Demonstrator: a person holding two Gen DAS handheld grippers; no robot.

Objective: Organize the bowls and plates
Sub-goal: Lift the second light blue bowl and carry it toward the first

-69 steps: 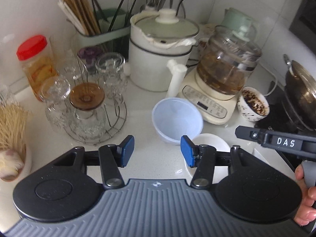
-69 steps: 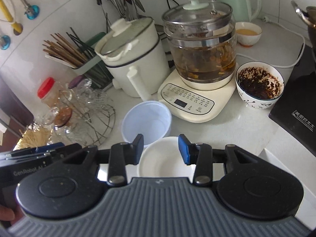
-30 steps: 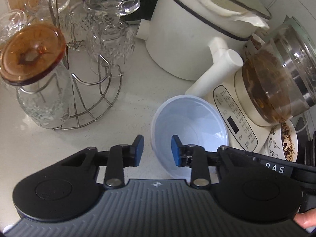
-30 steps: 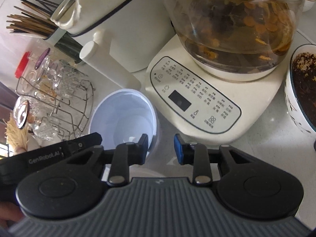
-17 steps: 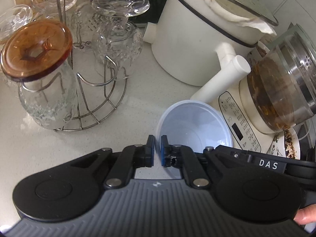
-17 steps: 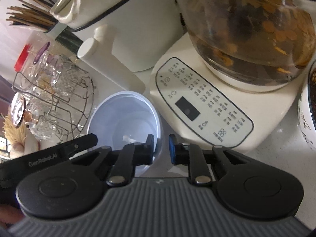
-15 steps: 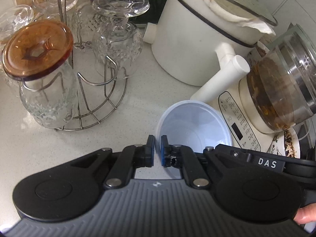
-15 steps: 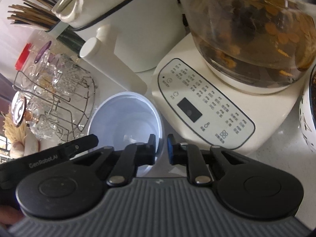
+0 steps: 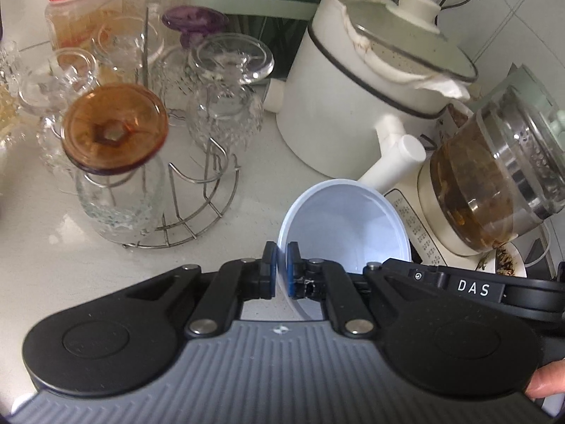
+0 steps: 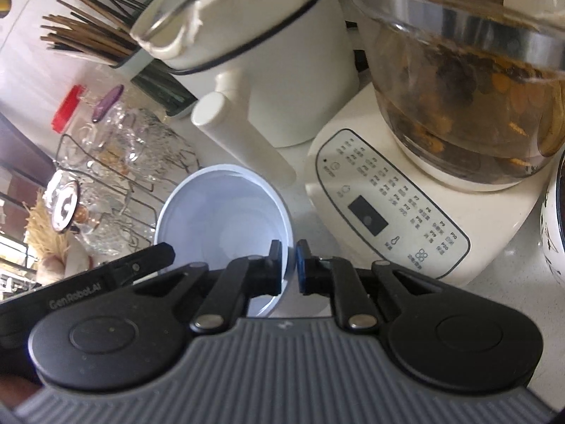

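Note:
A pale blue plastic bowl (image 9: 348, 226) sits at the middle of the white counter; it also shows in the right wrist view (image 10: 222, 212). My left gripper (image 9: 281, 268) is shut on the bowl's left rim, one pad inside and one outside. My right gripper (image 10: 289, 265) is shut on the bowl's right rim the same way. The bowl is tilted and held between both grippers. A patterned bowl with dark residue (image 9: 508, 263) stands at the right, mostly hidden behind the right gripper's body.
A wire rack of upturned glasses (image 9: 148, 134) stands left. A white lidded pot (image 9: 367, 95) with a handle is behind the bowl. A glass kettle on a cream base (image 10: 459, 113) is close on the right. A chopstick holder (image 10: 91, 35) stands at the back.
Both grippers closed onto opposite rims of the blue bowl, which has since tilted and risen slightly. The views have pulled back and up a little.

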